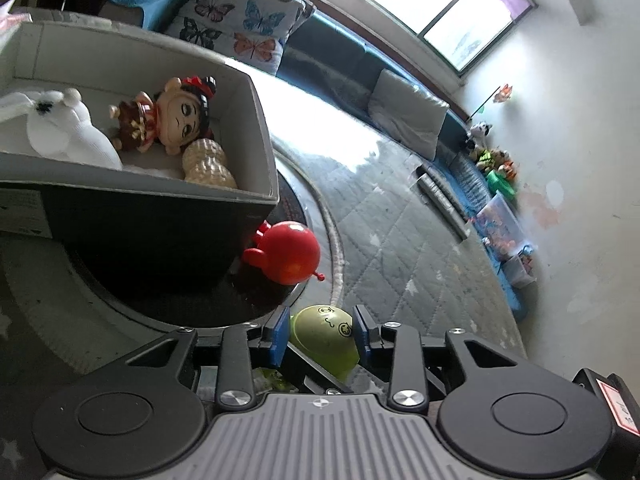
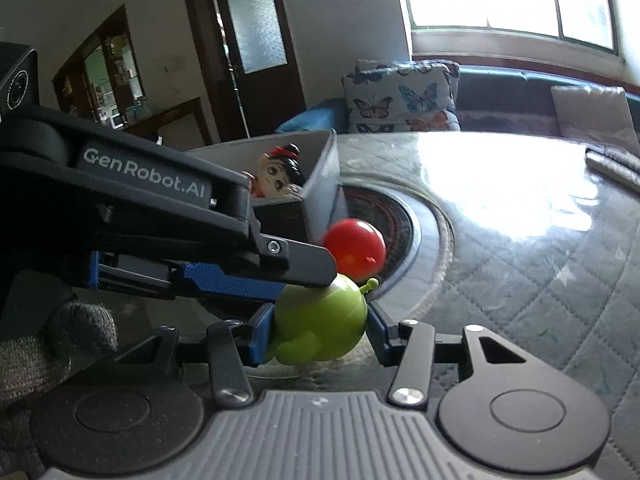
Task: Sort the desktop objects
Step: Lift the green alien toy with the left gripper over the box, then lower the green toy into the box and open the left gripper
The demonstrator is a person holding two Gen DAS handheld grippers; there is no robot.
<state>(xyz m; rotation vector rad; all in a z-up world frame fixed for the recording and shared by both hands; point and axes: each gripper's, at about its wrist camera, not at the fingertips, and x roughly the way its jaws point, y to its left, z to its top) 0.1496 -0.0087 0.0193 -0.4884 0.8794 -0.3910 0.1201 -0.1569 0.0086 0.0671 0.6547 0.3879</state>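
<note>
Sitting between both grippers' fingers [image 2: 264, 334]: green toy [image 2: 320, 320]

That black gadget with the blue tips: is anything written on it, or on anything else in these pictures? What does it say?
"GenRobot.AI": white letters on the side of the left gripper, seen from the right wrist camera.
Red-framed sticker at the lower right edge of the left wrist view: marks too cut off and blurred to read.
Pale label on the grey box's dark front: too blurred to read.
Green toy: only a drawn face, no words.
</note>
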